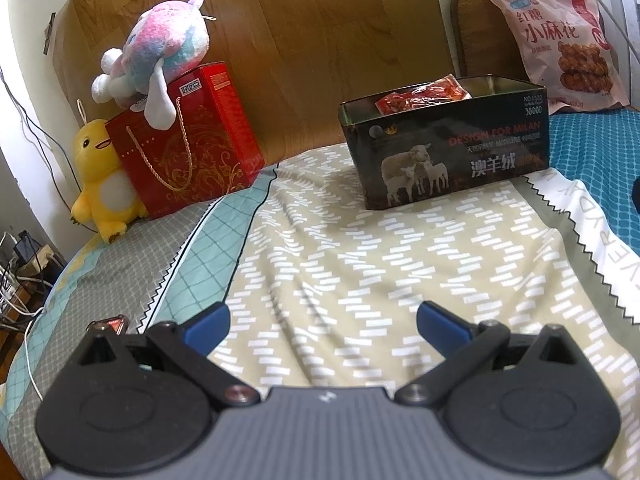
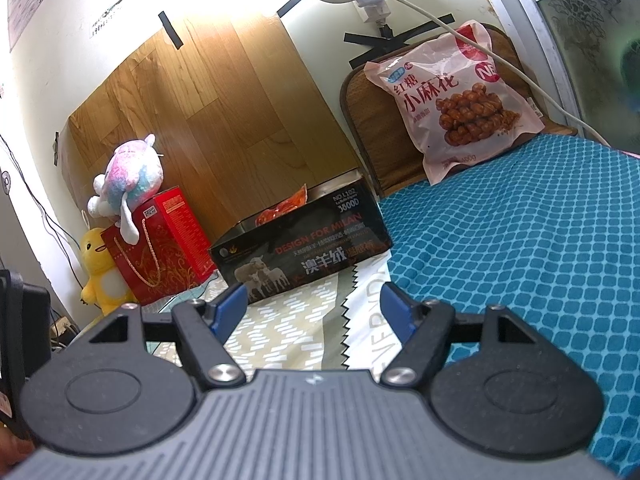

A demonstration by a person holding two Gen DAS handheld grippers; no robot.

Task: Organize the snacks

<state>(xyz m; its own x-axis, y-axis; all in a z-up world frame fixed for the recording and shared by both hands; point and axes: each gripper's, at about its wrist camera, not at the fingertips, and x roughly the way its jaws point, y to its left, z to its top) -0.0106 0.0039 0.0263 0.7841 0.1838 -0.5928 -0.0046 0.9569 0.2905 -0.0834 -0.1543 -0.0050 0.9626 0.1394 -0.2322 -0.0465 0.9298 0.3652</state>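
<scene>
A black open tin box [image 1: 448, 148] with sheep printed on it stands on the bed; it also shows in the right wrist view [image 2: 304, 248]. A red snack packet [image 1: 420, 96] lies in it, sticking above the rim [image 2: 280, 210]. A big pink bag of twisted dough snacks [image 1: 564, 44] leans against the headboard behind the box [image 2: 452, 96]. A small red packet [image 1: 110, 325] lies on the bed by my left gripper's left side. My left gripper [image 1: 323, 322] is open and empty, low over the bedspread. My right gripper [image 2: 312, 306] is open and empty, short of the box.
A red gift bag [image 1: 188, 144] stands at the back left with a pastel plush [image 1: 160, 48] on top and a yellow duck plush [image 1: 100, 176] beside it. A teal blanket [image 2: 520, 248] covers the right side of the bed. Cables hang off the bed's left edge.
</scene>
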